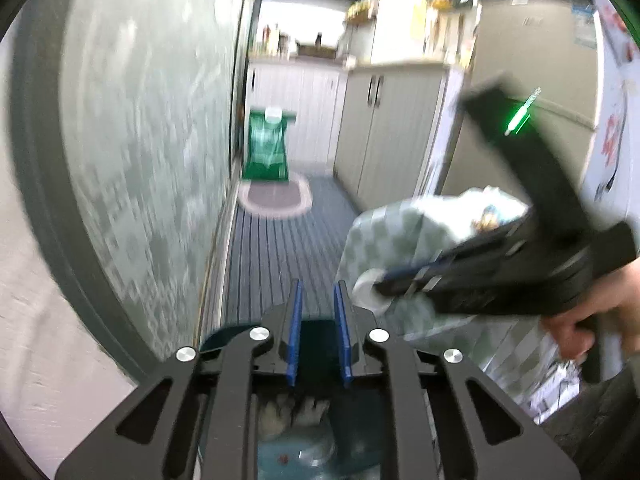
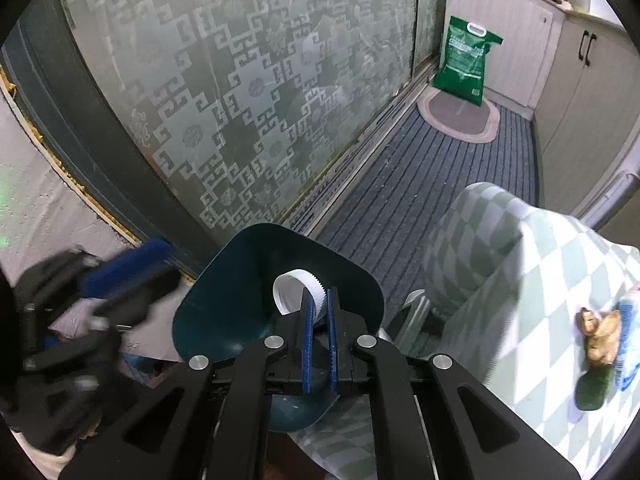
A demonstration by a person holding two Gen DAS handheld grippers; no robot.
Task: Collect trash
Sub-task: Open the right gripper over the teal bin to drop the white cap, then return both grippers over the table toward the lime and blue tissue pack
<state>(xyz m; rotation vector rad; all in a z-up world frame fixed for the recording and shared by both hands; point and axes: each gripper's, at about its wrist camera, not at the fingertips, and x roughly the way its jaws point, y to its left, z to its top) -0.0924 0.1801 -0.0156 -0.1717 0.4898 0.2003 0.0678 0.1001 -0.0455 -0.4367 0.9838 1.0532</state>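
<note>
My right gripper (image 2: 319, 298) is shut on a white ribbed bottle cap (image 2: 298, 290) and holds it over a dark teal dustpan-like bin lid (image 2: 240, 280). In the left wrist view the right gripper (image 1: 386, 288) shows at the right with the white cap (image 1: 366, 290) at its tip. My left gripper (image 1: 319, 294) has its blue pads a little apart with nothing between them. It is above the teal bin (image 1: 316, 456), where crumpled trash (image 1: 292, 412) lies. The left gripper (image 2: 120, 280) shows blurred at the left of the right wrist view.
A frosted patterned glass door (image 2: 240, 100) runs along the left. A checkered tablecloth (image 2: 520, 280) with food scraps (image 2: 600, 336) is at the right. A green bag (image 2: 464, 60) stands on an oval mat (image 2: 460, 116) at the far end, beside white cabinets (image 1: 384, 132).
</note>
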